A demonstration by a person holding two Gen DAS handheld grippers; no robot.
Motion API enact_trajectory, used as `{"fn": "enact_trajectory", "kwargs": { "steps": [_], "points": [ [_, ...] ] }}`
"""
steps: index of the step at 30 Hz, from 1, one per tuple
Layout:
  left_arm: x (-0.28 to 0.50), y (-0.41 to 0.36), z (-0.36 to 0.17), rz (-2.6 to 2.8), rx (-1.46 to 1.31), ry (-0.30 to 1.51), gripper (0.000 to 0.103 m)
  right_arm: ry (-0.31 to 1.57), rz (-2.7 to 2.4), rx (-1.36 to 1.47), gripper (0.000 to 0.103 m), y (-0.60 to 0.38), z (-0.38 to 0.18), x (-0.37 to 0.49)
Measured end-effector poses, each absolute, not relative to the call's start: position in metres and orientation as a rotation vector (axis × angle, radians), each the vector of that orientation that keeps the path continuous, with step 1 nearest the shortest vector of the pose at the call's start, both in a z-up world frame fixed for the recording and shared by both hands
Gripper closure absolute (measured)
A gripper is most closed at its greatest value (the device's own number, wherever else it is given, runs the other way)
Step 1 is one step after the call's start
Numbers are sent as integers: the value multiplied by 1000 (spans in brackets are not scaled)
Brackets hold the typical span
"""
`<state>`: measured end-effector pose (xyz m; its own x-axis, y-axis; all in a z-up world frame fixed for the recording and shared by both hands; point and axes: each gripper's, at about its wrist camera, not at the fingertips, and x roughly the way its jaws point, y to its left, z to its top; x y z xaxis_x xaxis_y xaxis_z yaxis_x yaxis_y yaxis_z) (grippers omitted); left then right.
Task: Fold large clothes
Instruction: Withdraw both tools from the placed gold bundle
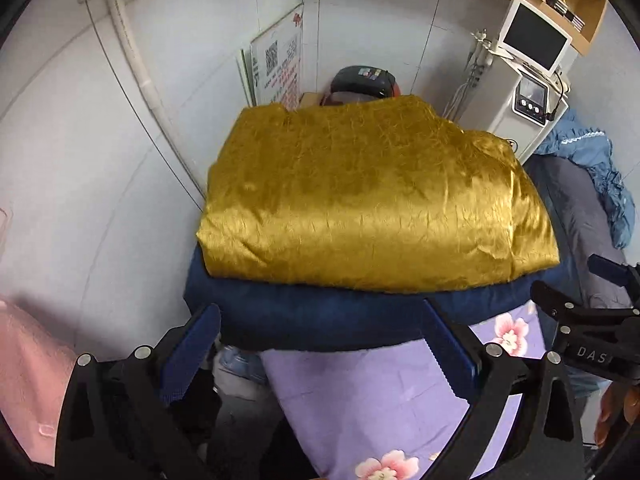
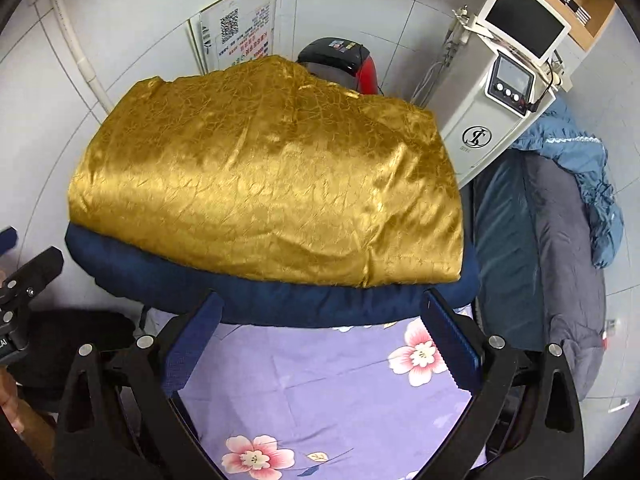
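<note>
— White-tiled walls behind. Left wrist view?
— The left gripper (image 1: 320, 344) gapes wide, empty; the folded gold satin garment (image 1: 372, 200) lies just ahead on the navy cushion (image 1: 320, 316).
— Right wrist view?
— The right gripper (image 2: 320, 340) is equally spread, empty. The garment looks light and slippery; pinch its near folded edge.

White machine (image 2: 496, 96), poster (image 2: 240, 36), perhaps helmet (image 2: 340, 54).
</note>
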<state>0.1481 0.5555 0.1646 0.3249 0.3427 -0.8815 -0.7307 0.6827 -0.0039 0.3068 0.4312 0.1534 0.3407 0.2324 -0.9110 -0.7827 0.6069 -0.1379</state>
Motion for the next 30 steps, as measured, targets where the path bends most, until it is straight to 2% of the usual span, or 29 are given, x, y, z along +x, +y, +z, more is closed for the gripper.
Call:
{"fn": "enact_trajectory", "kwargs": {
  "steps": [12, 30],
  "points": [
    [172, 556, 162, 700, -433, 1031, 6, 1070, 695, -662, 5, 449, 145, 321],
    [171, 557, 154, 710, -452, 1025, 6, 1029, 685, -711, 5, 458, 139, 313]
  ]
}}
